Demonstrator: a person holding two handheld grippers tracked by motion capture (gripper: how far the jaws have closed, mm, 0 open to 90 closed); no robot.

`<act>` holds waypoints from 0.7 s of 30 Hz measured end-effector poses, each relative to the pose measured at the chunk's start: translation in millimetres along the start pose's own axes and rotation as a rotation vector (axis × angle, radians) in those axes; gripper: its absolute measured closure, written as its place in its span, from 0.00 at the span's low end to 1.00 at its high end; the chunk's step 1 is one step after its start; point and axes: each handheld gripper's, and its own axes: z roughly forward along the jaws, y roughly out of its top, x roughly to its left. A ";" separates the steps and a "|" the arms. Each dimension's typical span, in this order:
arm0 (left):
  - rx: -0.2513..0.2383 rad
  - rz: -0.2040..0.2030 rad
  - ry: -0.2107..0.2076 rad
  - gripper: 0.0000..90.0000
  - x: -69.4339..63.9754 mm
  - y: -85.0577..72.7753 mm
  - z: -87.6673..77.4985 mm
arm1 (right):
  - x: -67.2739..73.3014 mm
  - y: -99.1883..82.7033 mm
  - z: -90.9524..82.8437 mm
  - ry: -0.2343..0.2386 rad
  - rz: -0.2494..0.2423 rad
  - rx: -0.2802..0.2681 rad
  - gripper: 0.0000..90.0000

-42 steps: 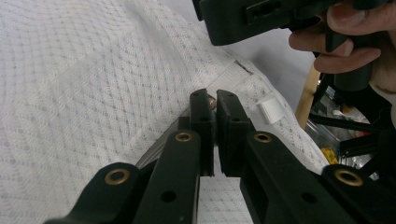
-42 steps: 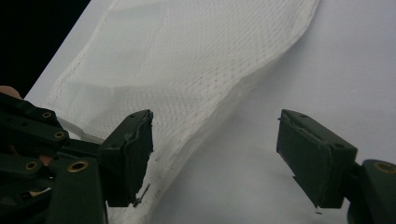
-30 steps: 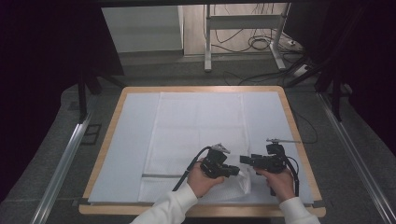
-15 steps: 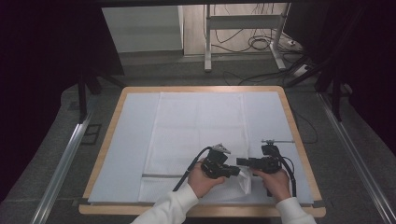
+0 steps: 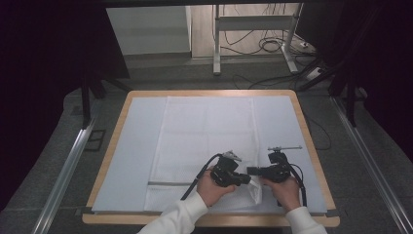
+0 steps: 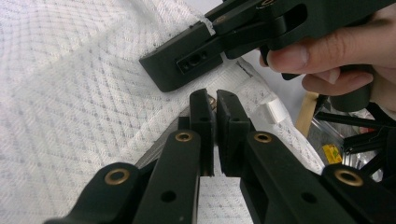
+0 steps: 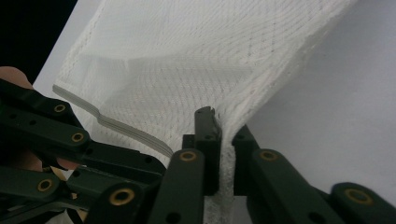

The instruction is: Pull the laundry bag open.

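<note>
A white waffle-weave cloth [image 5: 204, 136] lies flat on the table's pale mat, and its near right corner is bunched up between my hands. My left gripper [image 5: 246, 179] [image 6: 215, 100] is shut on that corner's hem, with the cloth [image 6: 70, 93] spread beneath it. From the right, my right gripper [image 5: 252, 171] [image 7: 227, 128] faces it; its jaws have just been closing and now pinch the cloth [image 7: 187, 56] edge. The cloth rises from those jaws in a taut fold. The two grippers' tips sit almost touching.
The wooden rim [image 5: 209, 220] of the table runs just below my hands. A grey stripe [image 5: 168, 184] crosses the cloth's near end. Metal rails [image 5: 68, 165] flank the table, and desk legs with cables [image 5: 272, 46] stand beyond its far edge.
The right gripper's jaws have shut on the cloth edge, after standing open. It edged slightly toward the left gripper, which has kept still.
</note>
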 end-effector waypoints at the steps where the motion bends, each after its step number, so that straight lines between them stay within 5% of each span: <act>1: 0.000 0.000 0.000 0.96 0.0 -0.1 0.1 | 0.6 0.1 0.0 -0.003 -0.006 0.001 0.96; 21: 0.004 -0.014 -0.008 0.96 4.6 -3.4 0.8 | -0.4 0.0 -1.5 0.002 -0.034 0.014 0.97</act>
